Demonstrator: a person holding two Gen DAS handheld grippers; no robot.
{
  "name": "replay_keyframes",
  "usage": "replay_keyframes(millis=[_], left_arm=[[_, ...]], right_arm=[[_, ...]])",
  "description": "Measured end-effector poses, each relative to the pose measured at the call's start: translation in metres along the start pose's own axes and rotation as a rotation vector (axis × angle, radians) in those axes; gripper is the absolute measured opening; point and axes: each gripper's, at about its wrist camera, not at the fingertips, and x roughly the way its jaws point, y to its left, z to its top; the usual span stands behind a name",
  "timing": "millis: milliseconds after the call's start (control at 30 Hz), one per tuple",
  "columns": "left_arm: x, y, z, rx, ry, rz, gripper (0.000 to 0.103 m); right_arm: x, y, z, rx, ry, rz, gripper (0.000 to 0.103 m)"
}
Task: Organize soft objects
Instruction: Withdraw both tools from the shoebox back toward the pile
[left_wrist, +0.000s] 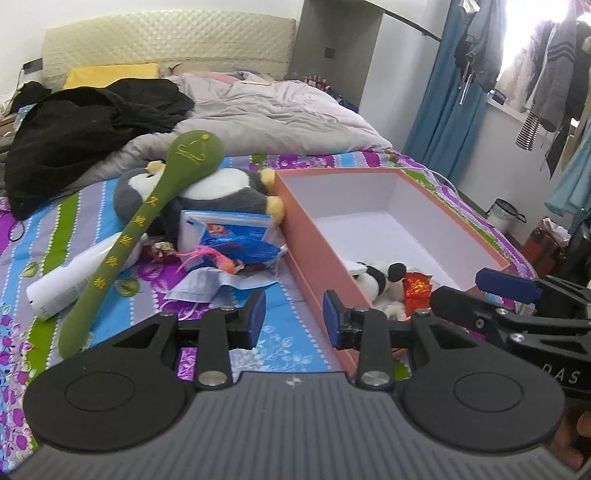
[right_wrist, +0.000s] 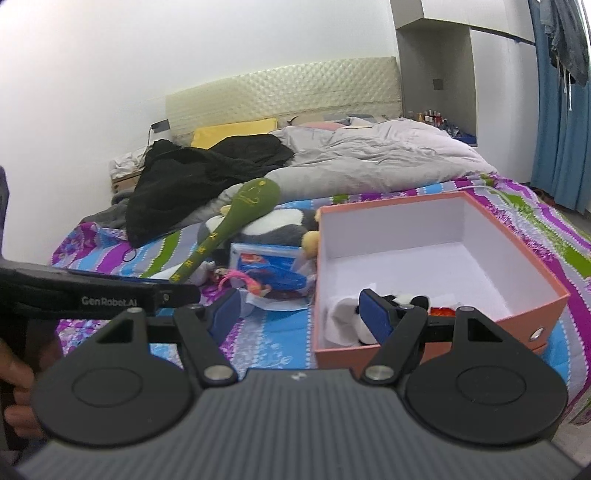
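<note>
Bed (left_wrist: 295, 332): striped floral sheet serves as the work surface; grey duvet (left_wrist: 266, 110) and black garment (left_wrist: 85, 125) are heaped toward the headboard, which leaves the near half free for sorting.
Box (left_wrist: 314, 236): pink outside, white inside, lid off, long side running away from the cameras. Judged to be the collection bin, set just beside the loose pile so each transfer is short.
Box contents: small panda plush (left_wrist: 376, 275) and a red shiny item (left_wrist: 417, 286) lie in the near corner; the rest of the floor is bare, so the task looks early.
Grey-and-white plush (left_wrist: 221, 188): largest unsorted soft thing, lying against the box's far left wall.
Green plush spoon (left_wrist: 147, 218): leans bowl-up across that plush, handle trailing down onto the sheet.
Small clutter: blue-and-white packet (left_wrist: 225, 229), white tube (left_wrist: 74, 277) and a pale blue cloth (left_wrist: 207, 288) lie left of the box; probably not all belong in it.
Left gripper (left_wrist: 294, 319): pitched downward over the sheet at the box's near left wall; jaws narrowly parted, nothing between them.
Right gripper (right_wrist: 300, 312): also tilted down, jaws set wide and empty, straddling the box's near left corner with one pad over the panda.
Hands: fingers (right_wrist: 14, 373) of the left hand wrap its grip at the right-wrist view's edge.
Judgement: both tools empty, apparently between picks, aimed toward the pile.
</note>
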Motion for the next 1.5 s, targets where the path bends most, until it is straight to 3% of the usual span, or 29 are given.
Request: replay_keyframes(millis=[967,1167,1333,1500], left_arm=[[-0.019,0.105,-0.059,-0.163,0.012,0.054,0.051],[0.002,0.121,-0.066,-0.18,0.037,0.062,0.051],[0.044,0.131,-0.068,-0.185,0.062,0.088,0.051],[0.084,0.148,-0.065,-0.181,0.03,0.137,0.051]], right_arm=[[0.038,0.084,-0.038,-0.059,0.108,0.066,0.073],[0.06,0.086,-0.043,-0.084,0.105,0.046,0.073],[0.093,0.079,-0.043,-0.068,0.098,0.084,0.073],[0.132,0.071,-0.041,-0.049,0.118,0.106,0.073]])
